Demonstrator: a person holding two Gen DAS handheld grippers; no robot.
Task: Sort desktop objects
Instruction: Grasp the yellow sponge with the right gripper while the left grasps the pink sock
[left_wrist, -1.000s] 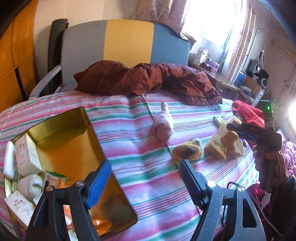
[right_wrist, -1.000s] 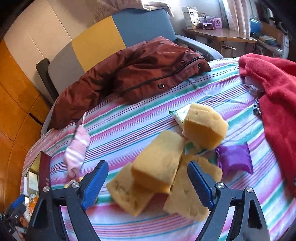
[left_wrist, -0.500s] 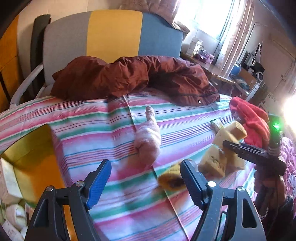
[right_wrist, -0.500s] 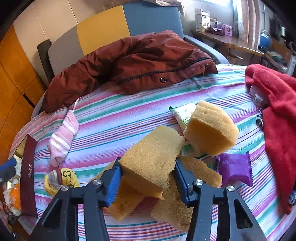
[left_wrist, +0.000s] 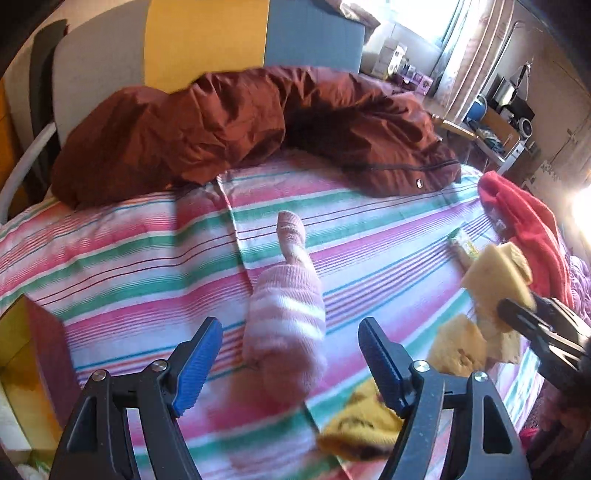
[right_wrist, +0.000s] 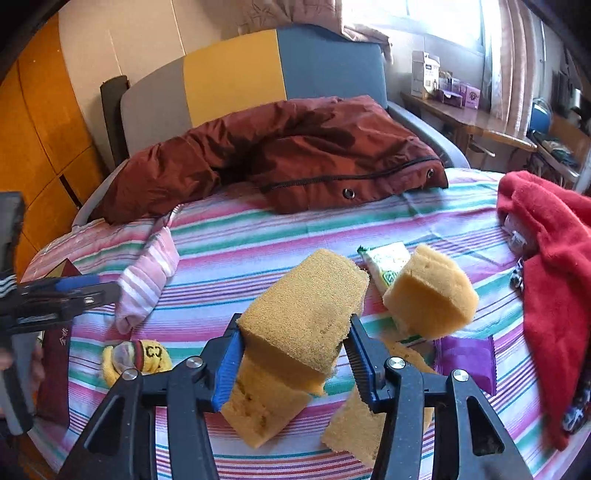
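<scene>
Left hand-held gripper (left_wrist: 290, 363) astride pink sock (left_wrist: 286, 325)

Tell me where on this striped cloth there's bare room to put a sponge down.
The widest bare stretch lies between the pink sock and the sponges, below the brown jacket. The striped cloth left of the sock is also bare. It is crowded around the purple packet, green wrapper and red garment.
</scene>
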